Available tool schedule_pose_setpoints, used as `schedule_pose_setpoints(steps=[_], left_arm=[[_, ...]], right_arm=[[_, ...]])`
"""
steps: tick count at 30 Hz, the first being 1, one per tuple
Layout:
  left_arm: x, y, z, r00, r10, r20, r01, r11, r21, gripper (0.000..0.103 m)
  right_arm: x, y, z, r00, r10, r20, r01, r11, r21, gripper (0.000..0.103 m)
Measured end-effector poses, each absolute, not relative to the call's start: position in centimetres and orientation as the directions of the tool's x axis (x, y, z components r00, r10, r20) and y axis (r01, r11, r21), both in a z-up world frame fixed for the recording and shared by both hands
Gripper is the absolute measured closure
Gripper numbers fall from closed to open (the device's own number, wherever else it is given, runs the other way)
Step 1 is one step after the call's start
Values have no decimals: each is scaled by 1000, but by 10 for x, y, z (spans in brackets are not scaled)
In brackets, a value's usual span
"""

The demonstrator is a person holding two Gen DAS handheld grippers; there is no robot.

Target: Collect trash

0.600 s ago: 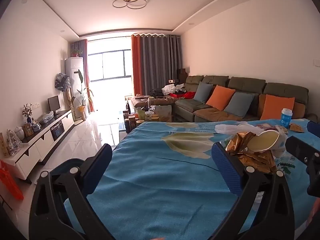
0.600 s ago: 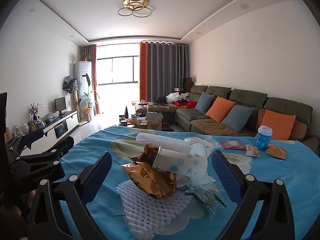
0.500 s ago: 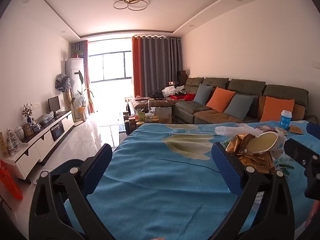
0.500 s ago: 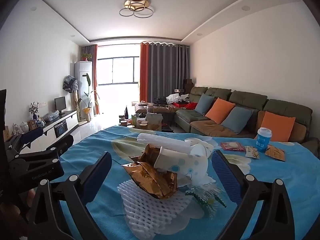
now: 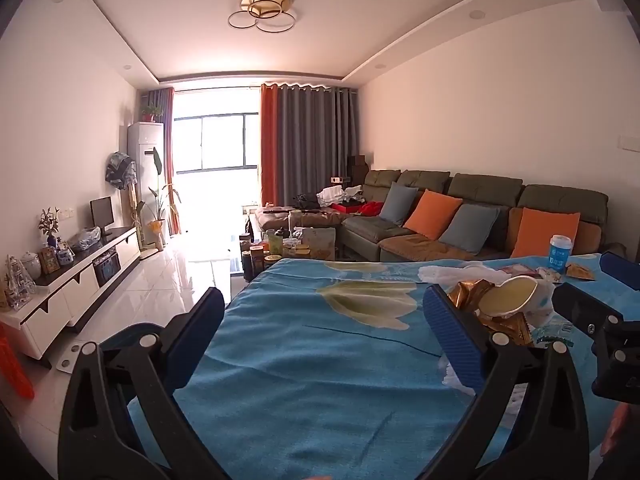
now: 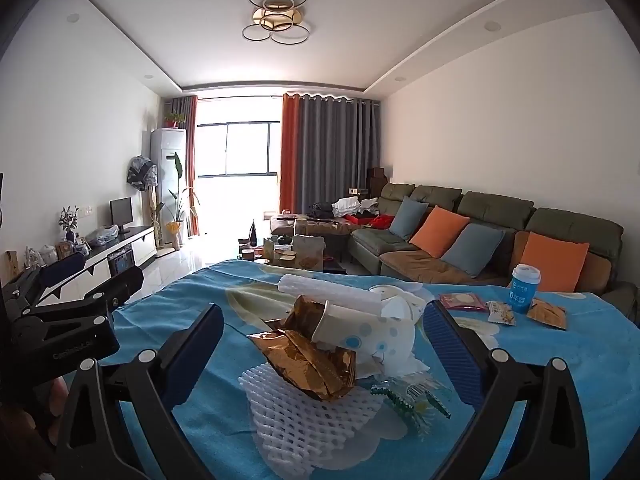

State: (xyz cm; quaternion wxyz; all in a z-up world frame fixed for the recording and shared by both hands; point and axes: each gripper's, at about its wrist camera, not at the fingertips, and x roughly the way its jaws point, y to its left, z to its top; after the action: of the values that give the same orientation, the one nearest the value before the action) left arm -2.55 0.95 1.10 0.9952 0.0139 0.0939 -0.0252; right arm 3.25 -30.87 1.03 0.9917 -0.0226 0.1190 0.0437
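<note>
A heap of trash lies on the blue cloth [image 6: 208, 288]: a gold foil wrapper [image 6: 308, 354], a tipped paper cup with blue dots [image 6: 360, 330], white foam netting [image 6: 296, 412], a white foam roll [image 6: 328, 290] and a green-edged plastic scrap [image 6: 416, 394]. My right gripper [image 6: 320, 344] is open, its jaws either side of the heap, touching nothing. My left gripper [image 5: 320, 328] is open and empty over bare cloth, left of the heap; the wrapper [image 5: 466, 292] and cup [image 5: 510, 300] show behind its right finger [image 5: 452, 332].
A blue lidded cup [image 6: 524, 288], a red packet [image 6: 462, 302] and small snack wrappers [image 6: 546, 314] lie at the far right of the cloth. A green sofa with cushions [image 6: 480, 236] stands behind. A cluttered coffee table [image 6: 296, 248] and TV cabinet [image 6: 120, 248] stand beyond.
Both grippers have risen and drifted slightly, so the heap sits a little lower in view. Both stay open and nothing has been gripped.
</note>
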Motion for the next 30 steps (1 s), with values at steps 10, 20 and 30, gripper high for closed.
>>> schedule_pose_setpoints(steps=[10,20,30], left_arm=[[-35,11,14,983,-57,-172,60,998,15,5],[-35,7,16,985,-55,-163,58,998,20,5],[-36,7,16,986,-53,-158,56,998,19,5]], right_arm=[[32,-312,8,969,81,-234,-89,996,-21,6],[30,-312,7,971,83,-226,-89,996,-19,6],[30,-312,7,971,82,-226,-88,996,-18,6]])
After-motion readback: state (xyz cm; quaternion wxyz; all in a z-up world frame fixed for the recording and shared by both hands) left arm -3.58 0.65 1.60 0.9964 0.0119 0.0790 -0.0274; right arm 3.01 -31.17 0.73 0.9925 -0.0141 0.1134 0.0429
